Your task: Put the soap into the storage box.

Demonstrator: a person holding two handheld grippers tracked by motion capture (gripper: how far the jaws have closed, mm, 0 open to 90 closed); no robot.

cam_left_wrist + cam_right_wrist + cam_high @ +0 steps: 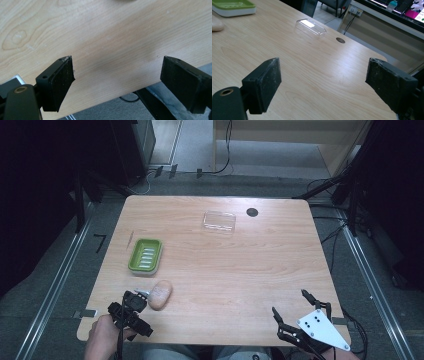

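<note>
the soap (160,294) lies near the counter's (240,270) near left edge, just near of the green dish (145,255). left tongs (141,293) gape just left of it; right tongs (289,303) gape near right, well apart.

Table (225,270) layout: soap dish (145,255) at left; bar of soap (160,294) just before it, near the front edge. Clear lid (219,221) lies behind centre, with a round hole (252,212) just to its right, near the far edge.

Overhead; two close tabletop (225,270) views
</note>
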